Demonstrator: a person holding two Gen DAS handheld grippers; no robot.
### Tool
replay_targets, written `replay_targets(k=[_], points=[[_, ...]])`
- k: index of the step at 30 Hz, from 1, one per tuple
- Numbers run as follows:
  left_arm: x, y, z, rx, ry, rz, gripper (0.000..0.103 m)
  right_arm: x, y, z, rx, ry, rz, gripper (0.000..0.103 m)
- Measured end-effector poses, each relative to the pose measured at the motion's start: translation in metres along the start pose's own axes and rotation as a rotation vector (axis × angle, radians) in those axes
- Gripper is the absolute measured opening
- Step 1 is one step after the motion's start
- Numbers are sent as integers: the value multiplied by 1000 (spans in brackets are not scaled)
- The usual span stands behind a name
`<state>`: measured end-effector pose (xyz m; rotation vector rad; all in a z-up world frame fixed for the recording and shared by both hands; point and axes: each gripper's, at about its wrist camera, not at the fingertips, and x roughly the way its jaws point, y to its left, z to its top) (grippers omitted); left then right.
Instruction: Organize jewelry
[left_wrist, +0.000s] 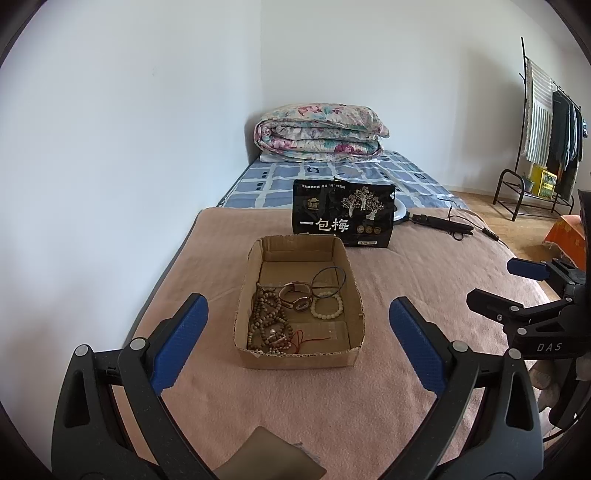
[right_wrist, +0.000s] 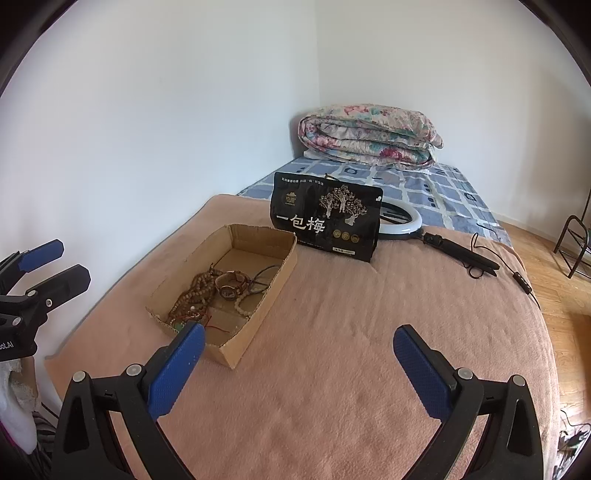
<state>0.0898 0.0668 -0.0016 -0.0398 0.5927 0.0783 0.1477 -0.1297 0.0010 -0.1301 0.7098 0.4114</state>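
Two hand-held tools hover above a bed covered with a pink blanket (left_wrist: 424, 280), both with their blue-padded fingers spread wide and nothing between them. The left tool (left_wrist: 297, 341) is aimed squarely at an open cardboard box (left_wrist: 352, 291) that sits on the blanket just ahead of its fingertips. The right tool (right_wrist: 299, 363) hangs to the side, the box lying ahead and to the left of it, its near corner just past the left finger.

Inside the box the jewelry lies in a loose cluster. Nearest the left tool, a long strand of brown prayer beads (left_wrist: 267, 319) is heaped along the left wall with a thin red cord (left_wrist: 314, 338) trailing toward the middle. Beyond it a wristwatch (left_wrist: 295, 295) rests near the center, a pale bead bracelet (left_wrist: 327, 304) just to its right, and a thin dark bangle (left_wrist: 328, 280) leans at the far right, touching the pale bracelet.

Farther ahead, just behind the box, a black snack bag (left_wrist: 343, 212) with white Chinese lettering stands upright. Behind and right of it a white ring light (right_wrist: 402, 221) lies flat, its black handle (right_wrist: 461, 254) and cable stretching right. At the far end of the bed, on a blue checked sheet (left_wrist: 280, 181), sits a folded floral quilt (left_wrist: 321, 131). A clothes rack (left_wrist: 550, 125) stands far right.
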Motion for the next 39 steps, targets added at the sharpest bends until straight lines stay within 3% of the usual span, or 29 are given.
replay_targets(k=[39], points=[[1,8,4,21,-29,14,100,0,0,-4,-3,6,-1,103]])
